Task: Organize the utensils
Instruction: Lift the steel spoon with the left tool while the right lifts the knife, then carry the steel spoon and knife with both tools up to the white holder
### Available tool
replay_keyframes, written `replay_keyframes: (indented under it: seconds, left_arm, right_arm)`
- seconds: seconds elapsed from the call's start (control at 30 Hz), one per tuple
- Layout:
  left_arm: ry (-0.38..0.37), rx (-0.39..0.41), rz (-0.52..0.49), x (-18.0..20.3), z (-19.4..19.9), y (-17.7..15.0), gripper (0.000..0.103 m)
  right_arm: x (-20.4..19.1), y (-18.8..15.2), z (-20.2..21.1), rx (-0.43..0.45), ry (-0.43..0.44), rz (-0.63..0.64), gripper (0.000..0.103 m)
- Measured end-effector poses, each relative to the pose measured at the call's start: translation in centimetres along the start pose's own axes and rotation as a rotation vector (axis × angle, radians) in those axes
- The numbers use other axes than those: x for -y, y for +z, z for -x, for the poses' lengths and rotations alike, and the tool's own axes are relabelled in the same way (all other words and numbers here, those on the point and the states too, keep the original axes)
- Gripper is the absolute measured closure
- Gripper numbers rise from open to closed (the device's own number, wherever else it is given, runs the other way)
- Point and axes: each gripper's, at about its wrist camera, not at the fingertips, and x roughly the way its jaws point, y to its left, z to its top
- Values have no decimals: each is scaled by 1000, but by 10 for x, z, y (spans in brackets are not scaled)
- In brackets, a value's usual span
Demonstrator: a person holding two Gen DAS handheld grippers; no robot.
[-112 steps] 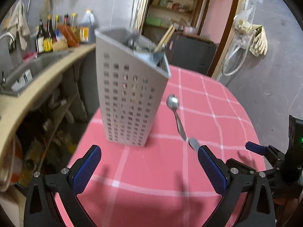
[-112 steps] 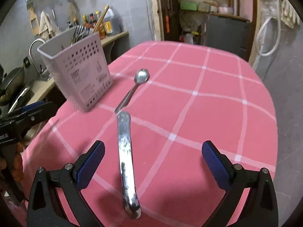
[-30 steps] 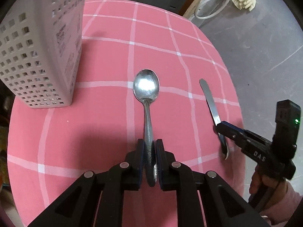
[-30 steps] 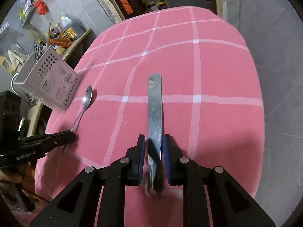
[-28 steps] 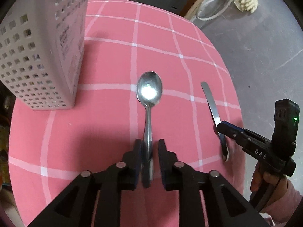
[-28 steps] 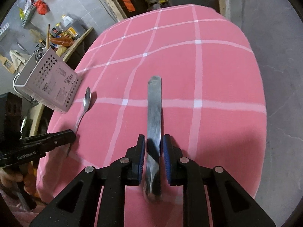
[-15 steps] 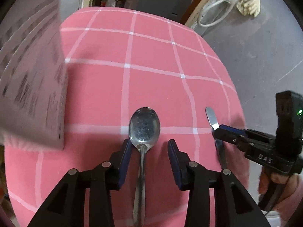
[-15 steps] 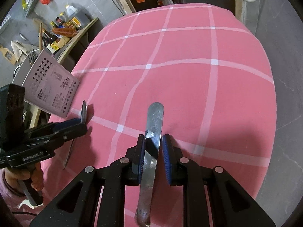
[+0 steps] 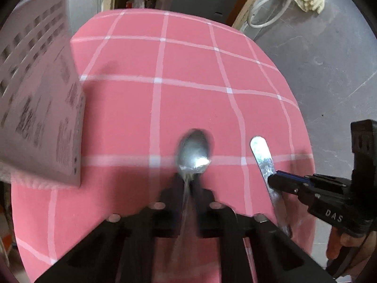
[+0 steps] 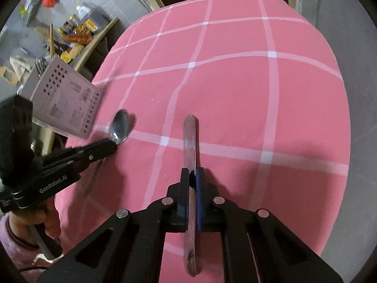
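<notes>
Left tongs (image 9: 188, 184) just pinched onto spoon (image 9: 194, 152) handle, bowl over pink checked tablecloth (image 9: 188, 59), near holed utensil basket (image 9: 40, 108). Right tongs (image 10: 192, 176) just pressed onto knife (image 10: 189, 136), blade pointing ahead above the cloth.

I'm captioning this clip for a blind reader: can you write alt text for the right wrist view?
The right gripper is shut on a butter knife lying on a pink checked tablecloth. To its left, the left gripper is shut on a spoon, beside a perforated utensil holder with forks in it.
</notes>
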Motion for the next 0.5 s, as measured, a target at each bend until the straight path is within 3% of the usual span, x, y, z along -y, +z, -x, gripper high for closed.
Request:
replay_keyframes:
  seconds: [0.5]
  left_arm:
    - [-94,-116,-10,-7,14,-36,99]
  right_arm:
    - [-23,-31,4,-32,10,56,102]
